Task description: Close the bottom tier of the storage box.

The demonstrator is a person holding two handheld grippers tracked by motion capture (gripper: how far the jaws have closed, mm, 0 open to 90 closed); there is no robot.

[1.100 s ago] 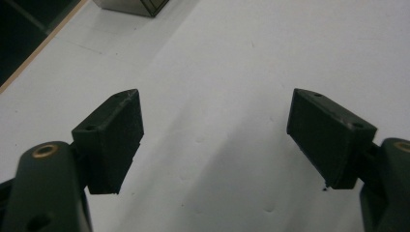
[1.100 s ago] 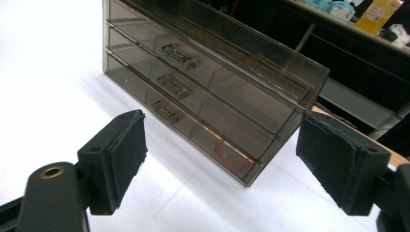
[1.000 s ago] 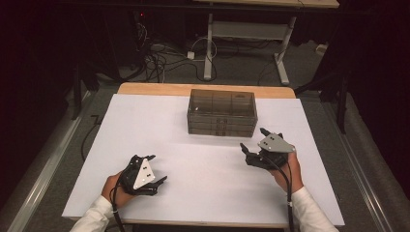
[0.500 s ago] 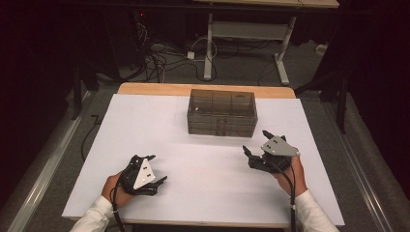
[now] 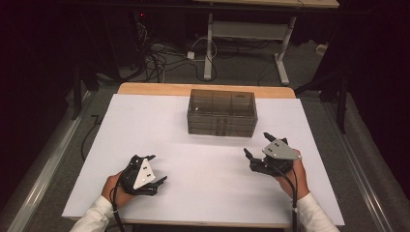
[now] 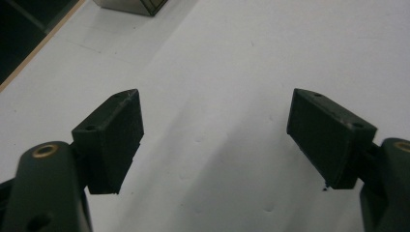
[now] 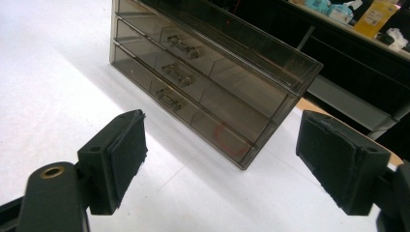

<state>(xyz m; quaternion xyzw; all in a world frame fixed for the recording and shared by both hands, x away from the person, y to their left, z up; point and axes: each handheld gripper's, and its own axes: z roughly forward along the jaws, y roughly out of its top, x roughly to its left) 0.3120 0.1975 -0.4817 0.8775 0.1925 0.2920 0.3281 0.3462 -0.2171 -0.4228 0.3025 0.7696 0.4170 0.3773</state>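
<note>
High view: smoky transparent plastic three-drawer box (image 5: 221, 112) at table's (image 5: 145, 125) far centre; right gripper (image 5: 261, 151) raised near its front-right corner, left gripper (image 5: 155, 169) low, both with jaws apart, empty.

The drawer unit (image 5: 221, 112) stands upright at the far middle of the table, on the white sheet. It is a box of smoky, see-through plastic with three shallow drawers (image 7: 193, 79) stacked one above another, all pushed shut. Each drawer carries a small clear bar handle (image 7: 182, 46) at the middle of its front (the three handles line up in a column). In the right gripper view a faint red ring (image 7: 227, 131) marks the lowest drawer's front near one corner.
</note>
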